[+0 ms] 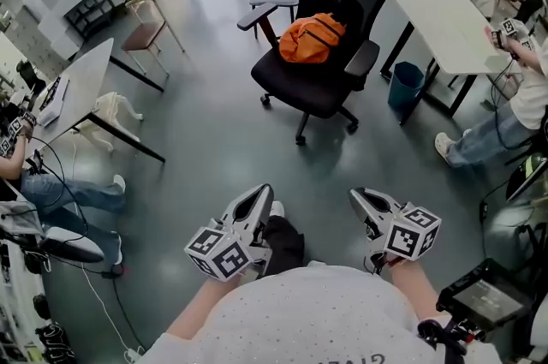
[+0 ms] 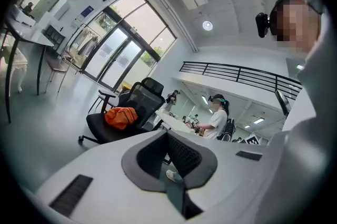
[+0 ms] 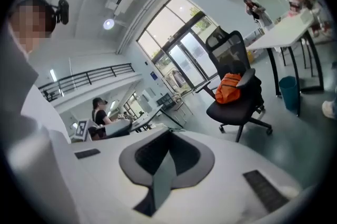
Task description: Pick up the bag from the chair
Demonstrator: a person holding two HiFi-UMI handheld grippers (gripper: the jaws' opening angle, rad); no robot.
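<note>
Orange bag [image 1: 312, 38]: on seat of black office chair [image 1: 301, 85]. Left gripper [image 1: 259, 193], right gripper [image 1: 357, 197]: well short of chair, jaws together, empty.

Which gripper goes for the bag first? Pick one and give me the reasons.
Left, narrowly. The left gripper and right gripper are both shut and well short of the orange bag. The chair opens toward the left side, while the right one would likely have to cross an armrest.

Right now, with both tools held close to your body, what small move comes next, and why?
Probably a step toward the chair, bringing the left tool and right tool forward: the orange bag lies on its seat across the floor, out of reach, and both tools' jaws are together, holding nothing.
</note>
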